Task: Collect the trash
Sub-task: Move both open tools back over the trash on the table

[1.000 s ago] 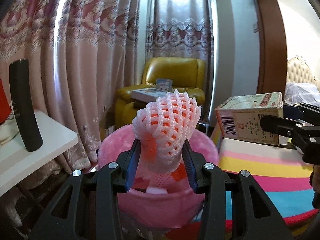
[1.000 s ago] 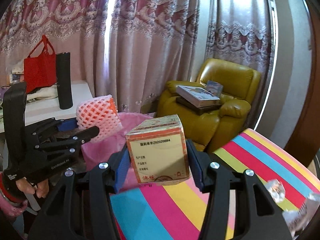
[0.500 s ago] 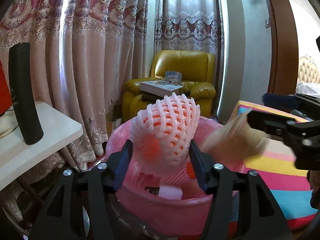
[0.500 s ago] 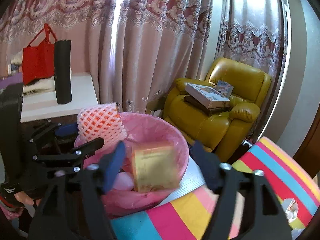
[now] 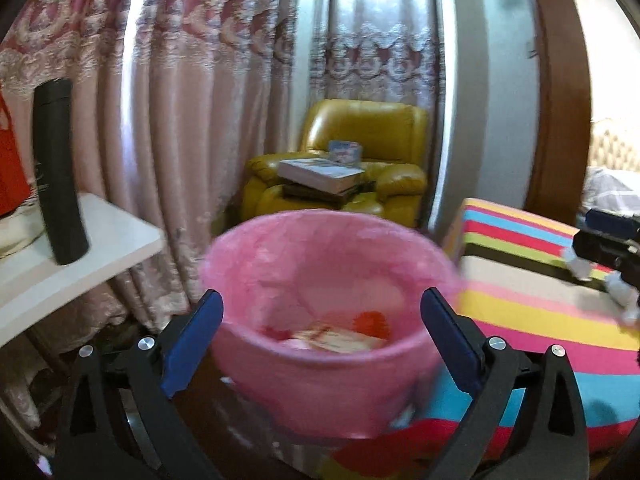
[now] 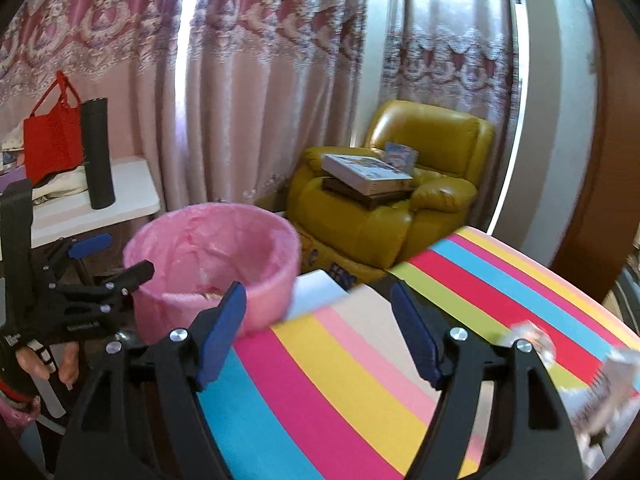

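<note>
Two grippers in play, and both have nothing in them. Left wrist view first: the left gripper [image 5: 322, 316] is spreading its jaws, already very wide, blue pads out to either side of the pink bin [image 5: 332, 380] with nothing between them but the bin's near wall beyond. Down inside that bin sits the trash: a pale carton [image 5: 340, 340] lying flat, with a flash of orange foam net [image 5: 370, 322] just behind it. Off to the left, a black flask [image 5: 58, 172] stands upright on the white table [image 5: 116, 240]. Behind the bin, the yellow armchair [image 5: 360, 148] carries a stack of books [image 5: 322, 178]. At the right edge, a dark piece of the other tool pokes in above the striped cloth [image 5: 540, 316].

Over to the right wrist view: the right gripper [image 6: 318, 330] hangs wide apart, nothing gripped, over the striped cloth [image 6: 360, 392], just right of the pink bin [image 6: 216, 264]. The left gripper [image 6: 110, 256] shows at the far left, straddling the bin's rim, with a hand [image 6: 44, 362] on its handle. At the lower right, blurred clear wrappers [image 6: 600, 384] lie on the cloth. A red bag [image 6: 50, 144] stands beside the flask [image 6: 98, 152] on the table.
</note>
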Available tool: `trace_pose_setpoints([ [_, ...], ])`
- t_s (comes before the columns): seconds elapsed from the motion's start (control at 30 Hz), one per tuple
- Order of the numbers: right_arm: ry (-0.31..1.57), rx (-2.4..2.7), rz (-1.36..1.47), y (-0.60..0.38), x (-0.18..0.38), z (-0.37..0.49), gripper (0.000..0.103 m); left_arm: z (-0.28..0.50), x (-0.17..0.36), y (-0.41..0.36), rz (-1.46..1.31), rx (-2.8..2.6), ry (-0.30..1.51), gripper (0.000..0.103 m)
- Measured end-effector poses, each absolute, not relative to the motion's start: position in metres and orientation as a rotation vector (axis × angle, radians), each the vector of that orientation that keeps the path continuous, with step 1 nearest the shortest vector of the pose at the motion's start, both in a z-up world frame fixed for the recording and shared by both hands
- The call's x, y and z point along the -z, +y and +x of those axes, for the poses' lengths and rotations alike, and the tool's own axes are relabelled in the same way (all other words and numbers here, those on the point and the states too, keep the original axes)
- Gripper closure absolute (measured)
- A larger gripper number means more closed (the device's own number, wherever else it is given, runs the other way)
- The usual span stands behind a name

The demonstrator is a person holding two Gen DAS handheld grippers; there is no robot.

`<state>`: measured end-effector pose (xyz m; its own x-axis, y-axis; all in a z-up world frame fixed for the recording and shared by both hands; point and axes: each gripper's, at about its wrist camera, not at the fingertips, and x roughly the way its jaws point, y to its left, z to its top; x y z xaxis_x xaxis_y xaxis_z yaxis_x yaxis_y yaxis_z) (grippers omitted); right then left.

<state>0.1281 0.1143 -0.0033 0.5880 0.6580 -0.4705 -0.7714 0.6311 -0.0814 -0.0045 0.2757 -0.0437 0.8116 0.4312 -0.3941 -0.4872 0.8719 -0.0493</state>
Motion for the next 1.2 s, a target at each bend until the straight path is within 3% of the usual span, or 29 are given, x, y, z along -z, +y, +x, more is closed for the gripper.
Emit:
trace_pose_setpoints([
  [0.5,0.438,-0.449,-0.14,-0.107,0.008,0.114,0.024,0.091,0.038,0.094,-0.01,-0.071,0.372,0.009],
  [0.77,0.491,-0.265,-0.07,-0.198,0.034,0.107,0.023,0.136,0.051,0.056,0.022,-0.047,0.427,0.008],
  [0.9,0.52,-0.232,-0.037,-0.216,0.049,0.108,0.02,0.146,0.056,0.058,0.021,0.007,0.48,0.008],
  [1.2,0.559,-0.222,-0.172,-0.188,0.062,0.118,0.019,0.13,0.059,0.05,0.087,0.0,0.409,0.008],
])
